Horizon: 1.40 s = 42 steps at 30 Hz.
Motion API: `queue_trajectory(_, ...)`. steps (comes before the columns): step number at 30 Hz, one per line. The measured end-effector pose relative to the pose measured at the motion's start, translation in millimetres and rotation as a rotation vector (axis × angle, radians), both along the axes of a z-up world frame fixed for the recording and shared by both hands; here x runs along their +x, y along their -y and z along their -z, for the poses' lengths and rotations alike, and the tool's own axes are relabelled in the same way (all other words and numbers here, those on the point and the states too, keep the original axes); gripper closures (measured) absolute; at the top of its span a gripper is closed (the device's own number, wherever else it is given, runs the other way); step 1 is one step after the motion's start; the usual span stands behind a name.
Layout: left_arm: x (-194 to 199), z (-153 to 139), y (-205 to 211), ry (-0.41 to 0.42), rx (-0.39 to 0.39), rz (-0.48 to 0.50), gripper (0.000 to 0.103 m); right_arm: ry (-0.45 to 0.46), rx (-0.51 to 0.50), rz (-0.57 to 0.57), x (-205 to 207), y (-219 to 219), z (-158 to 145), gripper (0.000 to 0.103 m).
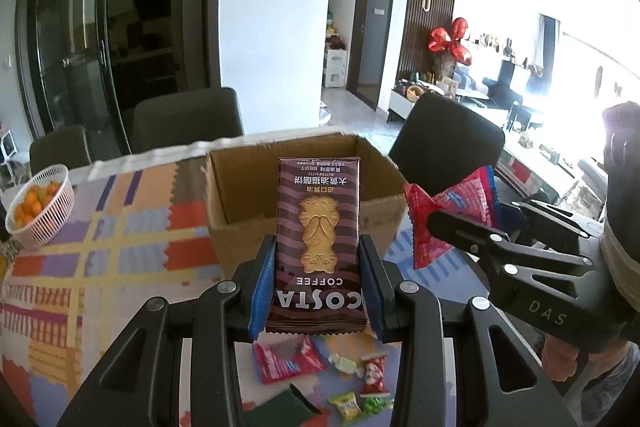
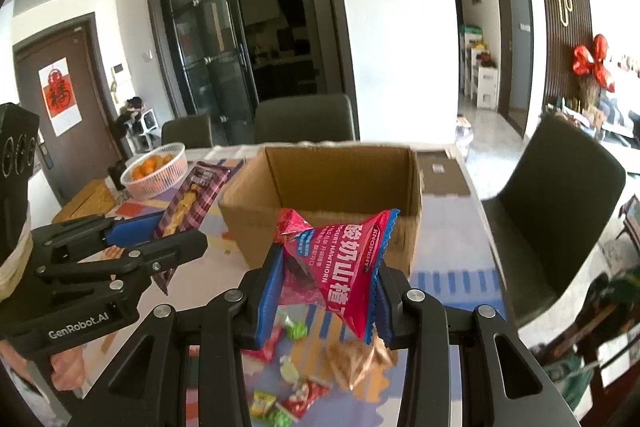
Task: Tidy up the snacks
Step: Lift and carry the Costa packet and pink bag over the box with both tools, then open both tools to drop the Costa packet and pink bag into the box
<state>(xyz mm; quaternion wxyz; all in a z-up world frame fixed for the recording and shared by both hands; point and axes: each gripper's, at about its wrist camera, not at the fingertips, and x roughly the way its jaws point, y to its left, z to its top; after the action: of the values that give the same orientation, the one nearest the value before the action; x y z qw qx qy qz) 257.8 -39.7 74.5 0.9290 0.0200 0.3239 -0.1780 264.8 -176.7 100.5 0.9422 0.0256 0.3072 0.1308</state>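
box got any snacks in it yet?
No: the cardboard box shows only bare walls inside, and both packets are still clamped in the tools.

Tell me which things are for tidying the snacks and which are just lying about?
For the job: Costa biscuit packet in left tool; pink hawthorn packet in right tool; cardboard box; loose sweets.

Lying about: basket of oranges; chairs; red balloon.

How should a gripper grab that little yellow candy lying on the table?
Probably across its narrow middle, coming straight down from above. The yellow candy lies flat on the table, so there's no room to slide under it. Its crimped ends look thin and floppy, while the middle looks plump enough to pinch. A green candy sits close beside it, so the fingers should drop in on the sides away from that one.
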Motion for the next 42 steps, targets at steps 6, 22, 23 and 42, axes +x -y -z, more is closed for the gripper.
queue_trajectory(6, 24.8, -12.7, -6.3, -0.003, -0.014, -0.003, 0.064, 0.038, -0.015, -0.001, 21.3, -4.8, -19.7, 0.063)
queue_trajectory(22, 102.1, -11.4, 1.2, -0.093, 0.002, -0.01, 0.064, -0.004, -0.052, 0.025, 99.4, -2.2, -31.8, 0.063)
queue_trajectory(23, 106.7, -8.6, 1.1, -0.099, 0.007, -0.011, 0.064, -0.013, -0.054, 0.032, 104.0, -1.0, -30.3, 0.063)
queue_trajectory(42, 128.0, 11.3, -3.8, -0.12, 0.104, -0.109, 0.041, -0.119, -0.126, 0.1, 144.5, -0.1, -1.2, 0.042)
